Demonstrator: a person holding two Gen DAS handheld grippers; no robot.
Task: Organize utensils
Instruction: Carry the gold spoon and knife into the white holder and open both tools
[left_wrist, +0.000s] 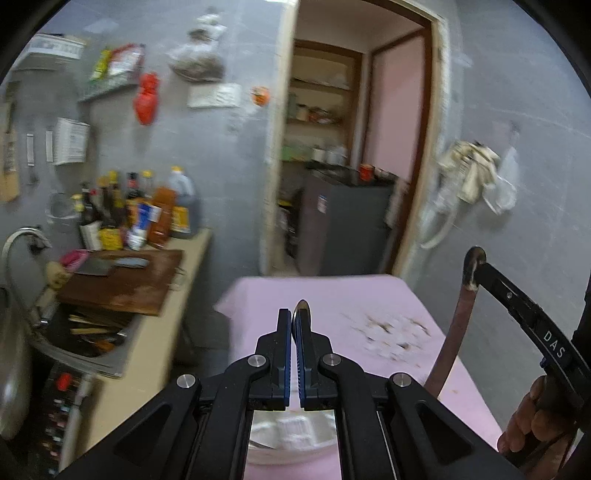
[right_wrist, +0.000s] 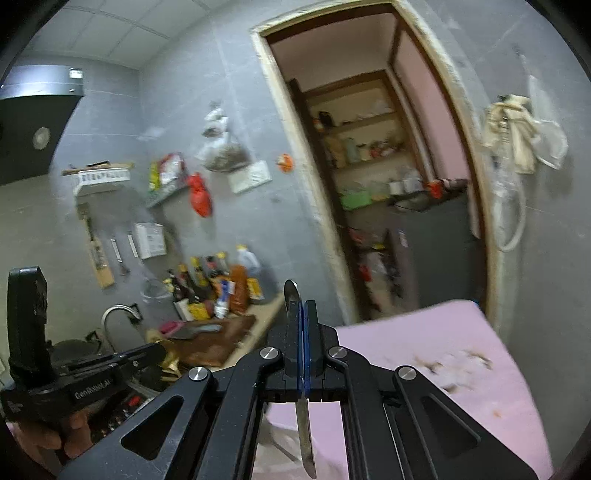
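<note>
We have a metal utensil (right_wrist: 306, 435) pinched edge-on in the right gripper (right_wrist: 303, 321), jaws fully closed on it, its long blade-like end hanging below toward the pink tabletop (right_wrist: 424, 332). The left gripper (left_wrist: 294, 325) is likewise clamped on a thin metal piece (left_wrist: 302, 307), only its tip showing. Held so narrowly, either could pivot or slip out over the tabletop.

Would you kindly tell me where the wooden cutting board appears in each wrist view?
Left wrist view: the wooden cutting board lies at left-centre on the counter, below the bottles.
Right wrist view: the board is lower-centre-left, beside the faucet.
Shared landmark: the red bag hanging on the wall.
</note>
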